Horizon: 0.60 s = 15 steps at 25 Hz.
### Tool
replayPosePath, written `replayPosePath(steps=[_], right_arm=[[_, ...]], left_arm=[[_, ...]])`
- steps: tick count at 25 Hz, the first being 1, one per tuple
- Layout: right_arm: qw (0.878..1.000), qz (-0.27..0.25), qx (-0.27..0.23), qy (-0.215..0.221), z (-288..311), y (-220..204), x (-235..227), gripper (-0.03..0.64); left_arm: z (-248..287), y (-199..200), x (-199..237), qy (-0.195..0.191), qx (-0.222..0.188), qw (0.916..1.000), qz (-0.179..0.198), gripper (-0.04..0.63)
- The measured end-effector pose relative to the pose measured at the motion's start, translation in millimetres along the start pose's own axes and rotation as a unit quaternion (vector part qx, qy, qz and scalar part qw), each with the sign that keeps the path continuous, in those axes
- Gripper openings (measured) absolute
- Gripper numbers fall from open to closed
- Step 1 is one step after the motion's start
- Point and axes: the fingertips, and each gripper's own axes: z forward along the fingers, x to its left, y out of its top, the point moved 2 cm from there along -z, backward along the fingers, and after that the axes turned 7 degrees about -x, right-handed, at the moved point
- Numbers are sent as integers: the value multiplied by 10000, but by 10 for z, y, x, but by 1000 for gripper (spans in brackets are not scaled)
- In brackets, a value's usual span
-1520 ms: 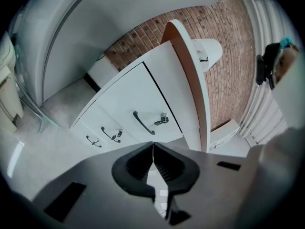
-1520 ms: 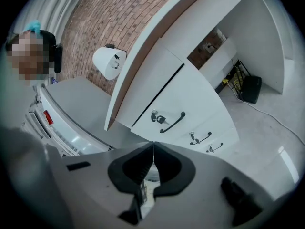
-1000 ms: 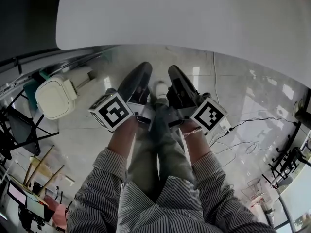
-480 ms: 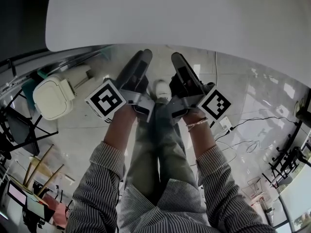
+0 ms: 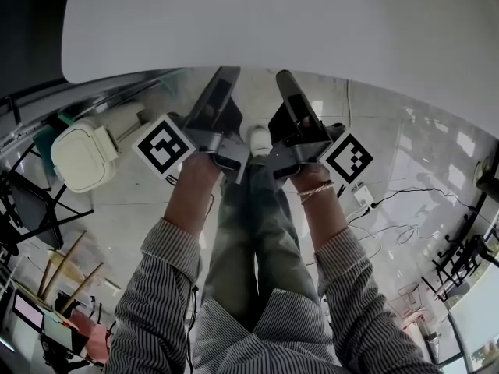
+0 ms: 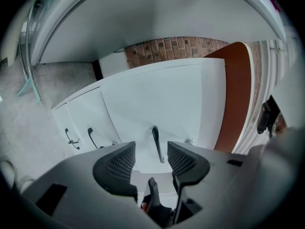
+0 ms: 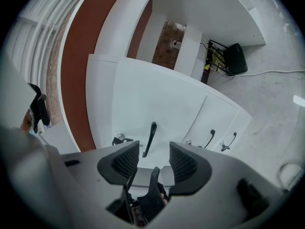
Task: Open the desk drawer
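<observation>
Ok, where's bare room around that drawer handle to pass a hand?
Left gripper view: the drawer front is bare above the handle and to its left. Tighter on its right, beside the lock; two neighbouring handles crowd the far left.

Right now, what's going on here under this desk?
A person stands at a white desk with a tool in each hand, both aimed under its edge at the white drawers. The left tool and the right tool are opening, with nothing between their jaws. A black drawer handle shows ahead of each gap, untouched. Nothing has been gripped or pulled yet.
</observation>
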Motion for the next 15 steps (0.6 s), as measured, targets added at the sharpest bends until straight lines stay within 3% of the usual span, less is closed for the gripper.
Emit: replayPosePath(steps=[15], right_arm=[[9993, 264, -111, 230, 286, 137, -7, 196]], left_arm=[[226, 57, -41, -219, -88, 9995, -218, 198]])
